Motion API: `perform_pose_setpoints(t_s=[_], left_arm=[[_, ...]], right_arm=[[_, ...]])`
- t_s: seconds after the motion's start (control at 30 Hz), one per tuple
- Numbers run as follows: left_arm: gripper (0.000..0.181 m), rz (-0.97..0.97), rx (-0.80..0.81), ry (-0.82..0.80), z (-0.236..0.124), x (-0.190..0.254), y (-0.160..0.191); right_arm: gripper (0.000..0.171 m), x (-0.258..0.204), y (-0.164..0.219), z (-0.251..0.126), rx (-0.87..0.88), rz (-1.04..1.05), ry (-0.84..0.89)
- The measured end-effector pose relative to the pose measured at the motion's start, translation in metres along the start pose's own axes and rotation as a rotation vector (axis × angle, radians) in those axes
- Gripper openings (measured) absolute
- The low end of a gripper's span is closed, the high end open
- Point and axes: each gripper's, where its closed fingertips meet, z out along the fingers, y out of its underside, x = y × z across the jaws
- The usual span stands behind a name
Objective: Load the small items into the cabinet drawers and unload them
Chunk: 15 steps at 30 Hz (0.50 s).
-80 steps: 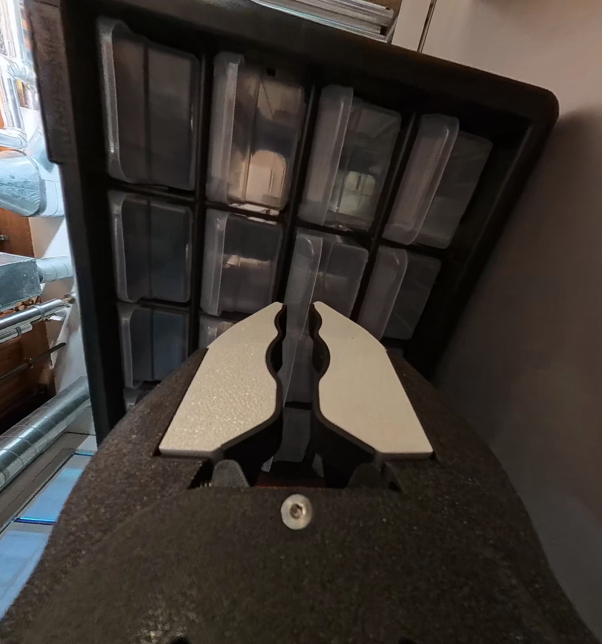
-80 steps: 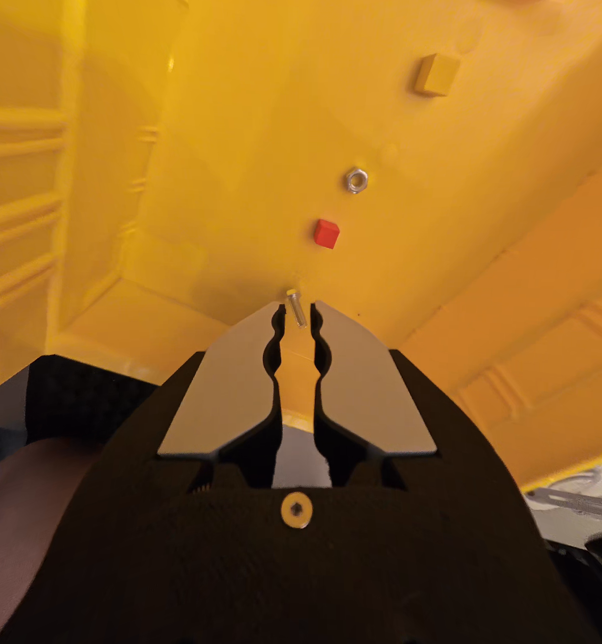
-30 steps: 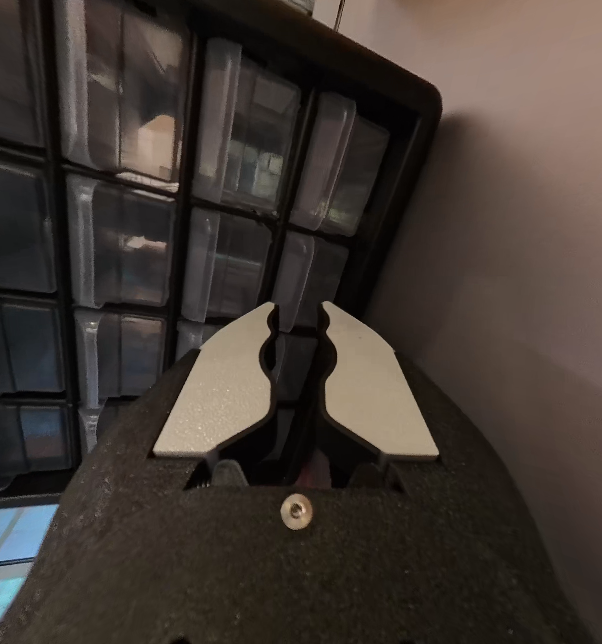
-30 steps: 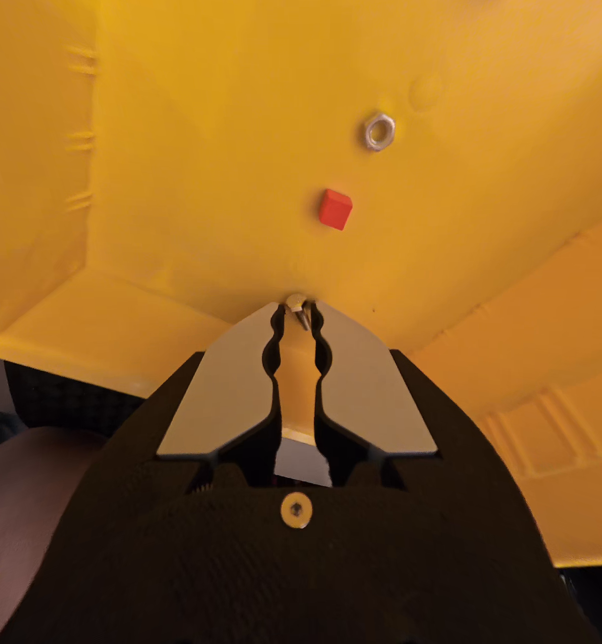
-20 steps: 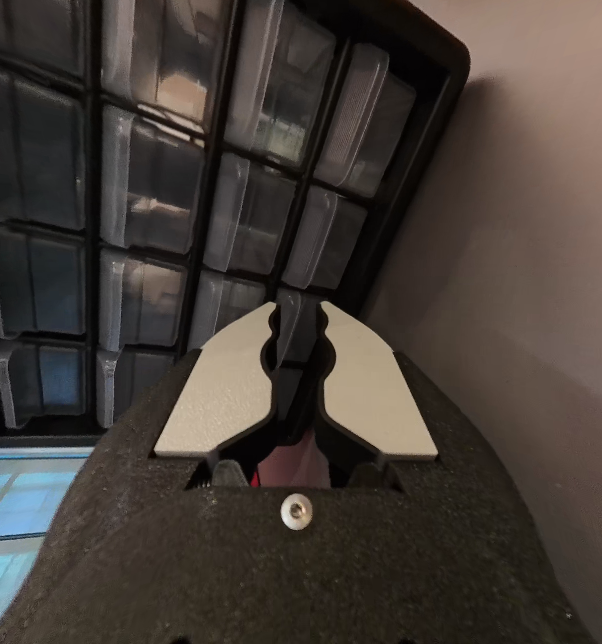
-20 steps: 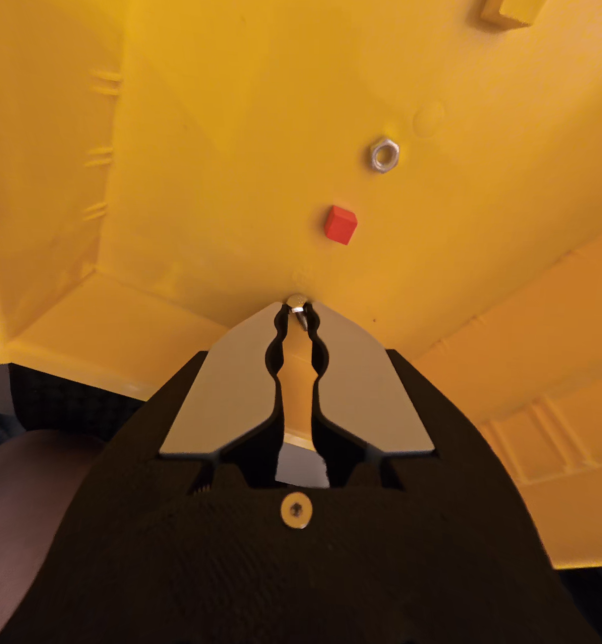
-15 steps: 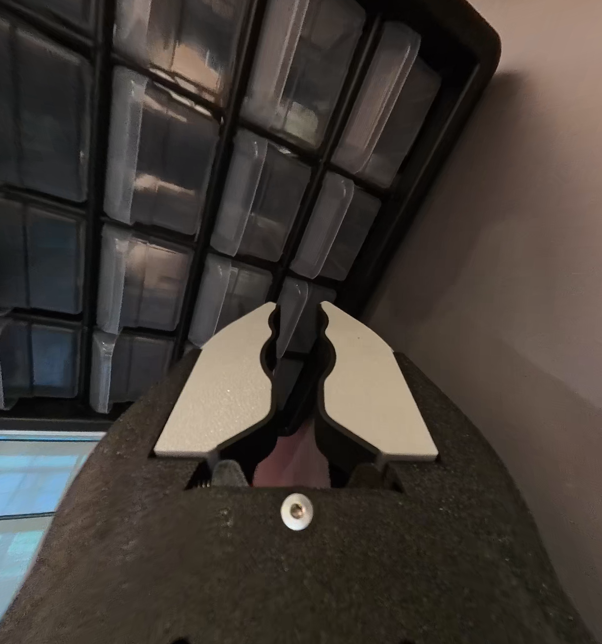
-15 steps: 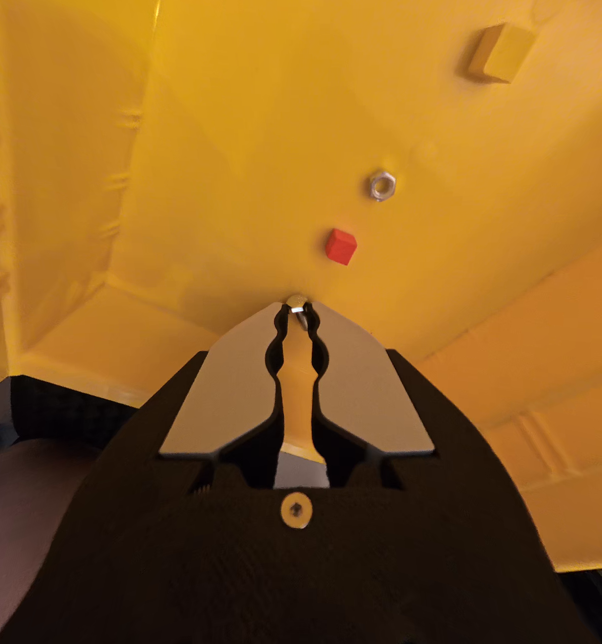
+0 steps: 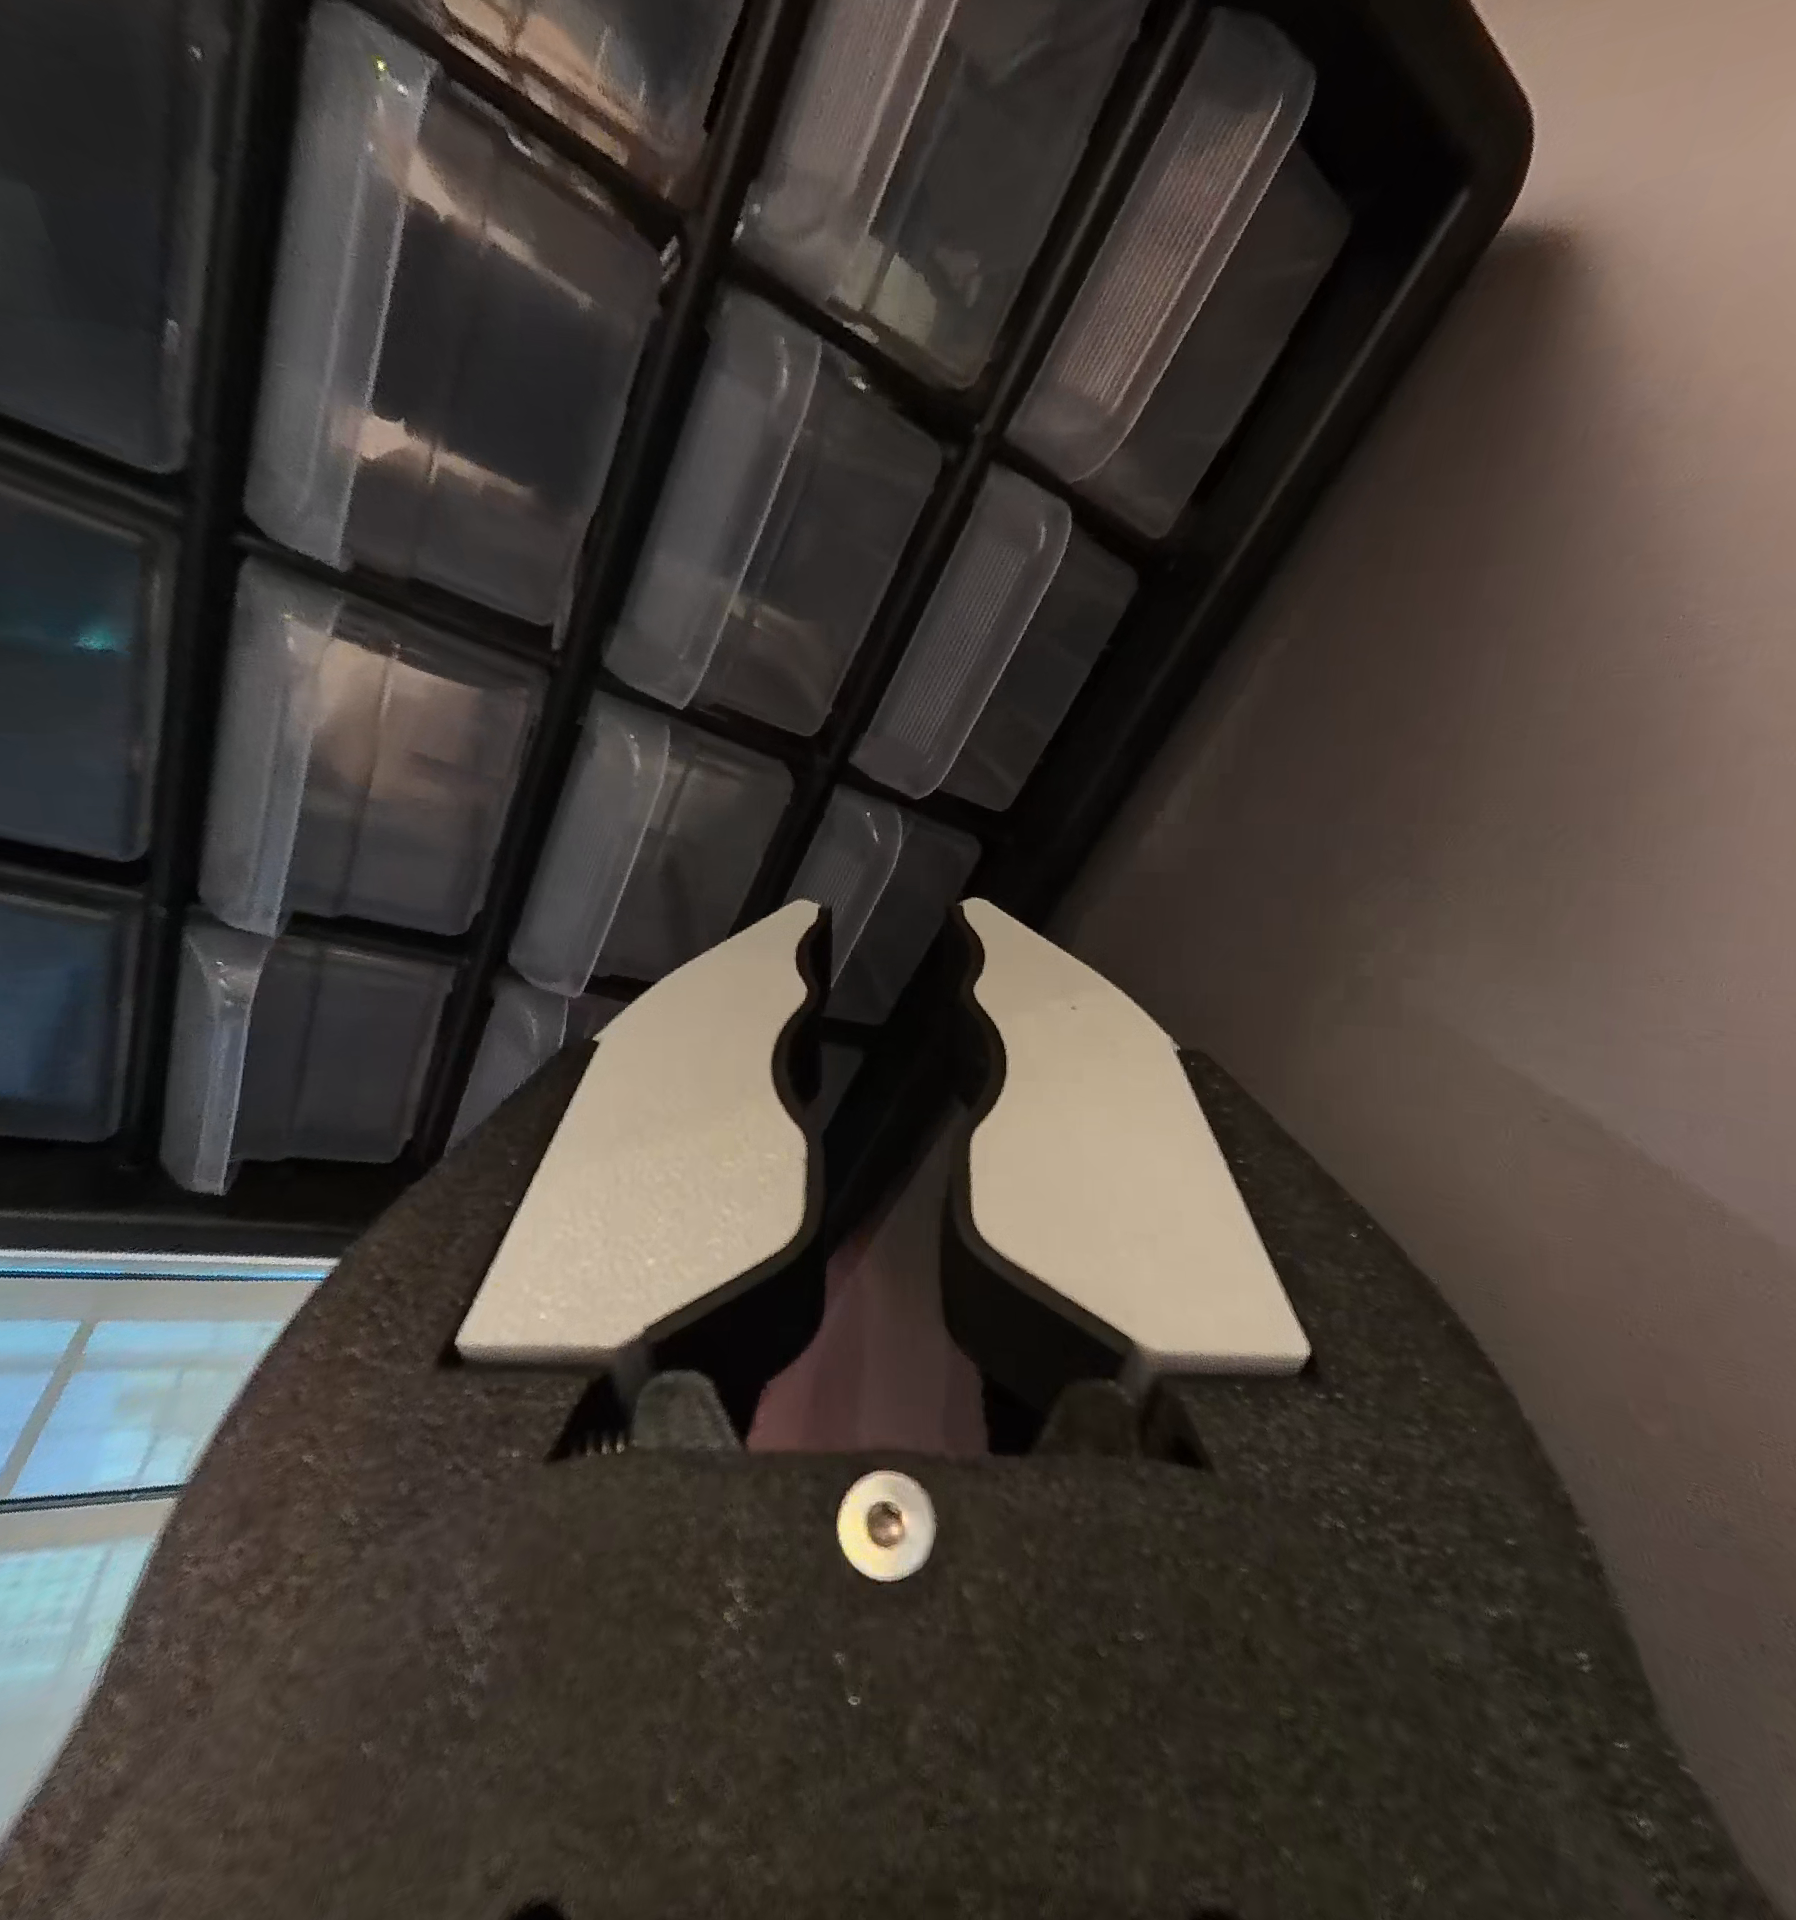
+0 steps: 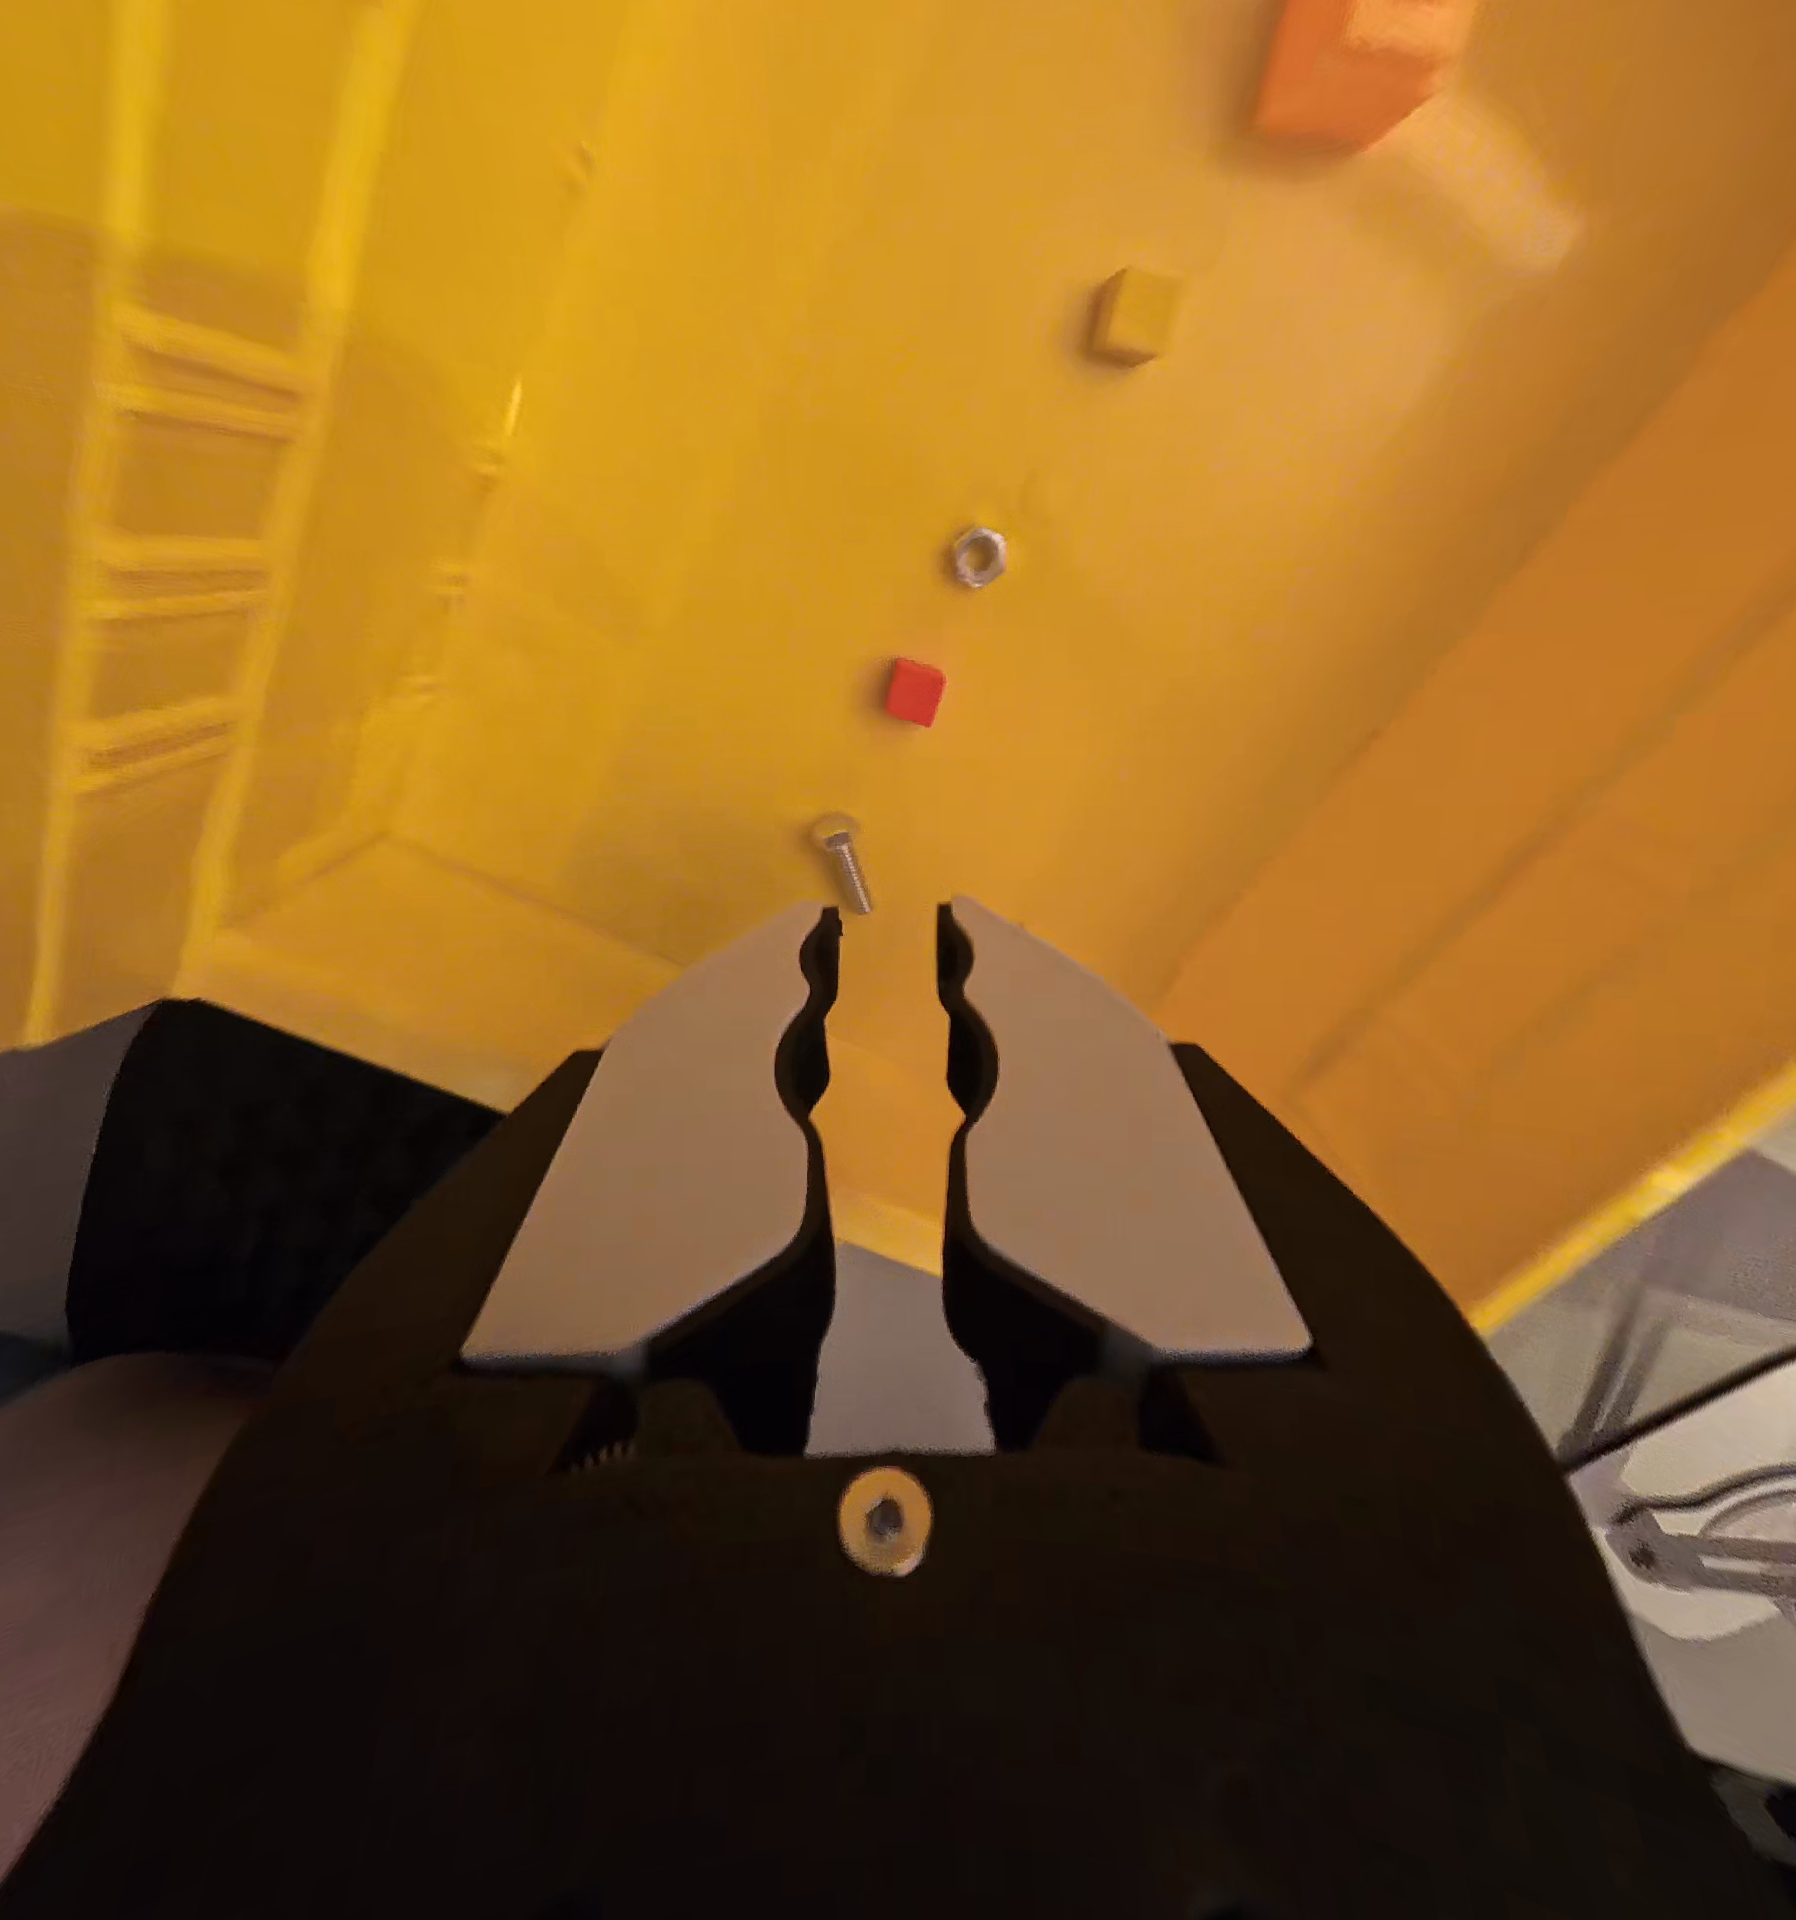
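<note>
Yellow bin [image 10: 665,364] floor: bolt [image 10: 844,864], red cube [image 10: 913,689], nut [image 10: 977,557], yellow cube [image 10: 1133,317] — spaced in a line, likely for single picks. Right gripper [image 10: 886,914] parted, empty, bolt just beyond its tips. Left gripper [image 9: 892,920] parted, empty, facing the cabinet [image 9: 1434,260] — clear drawers [image 9: 437,416] shut, against the right wall.

We note the right gripper [image 10: 886,912] no longer pinches the small bolt [image 10: 843,862], which now lies free at frame centre; an orange block [image 10: 1341,62] appears upper right.
</note>
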Motion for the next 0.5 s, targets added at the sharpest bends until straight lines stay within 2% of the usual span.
perform_pose_setpoints(t_s=[0.13,0.3,0.4,0.5], left_arm=[[0.02,-0.036,0.024,0.003,-0.006,-0.005,-0.005],[0.017,-0.209,0.118,-0.017,-0.022,-0.034,-0.019],[0.016,-0.35,0.179,-0.072,-0.032,-0.065,-0.02],[0.015,-0.45,0.197,-0.177,-0.039,-0.099,-0.006]], right_arm=[[0.021,0.024,-0.007,-0.047,0.275,0.068,0.09],[0.021,0.088,-0.001,-0.102,0.649,0.33,0.227],[0.022,0.11,0.01,-0.113,0.775,0.414,0.242],[0.027,0.116,0.019,-0.103,0.772,0.427,0.217]])
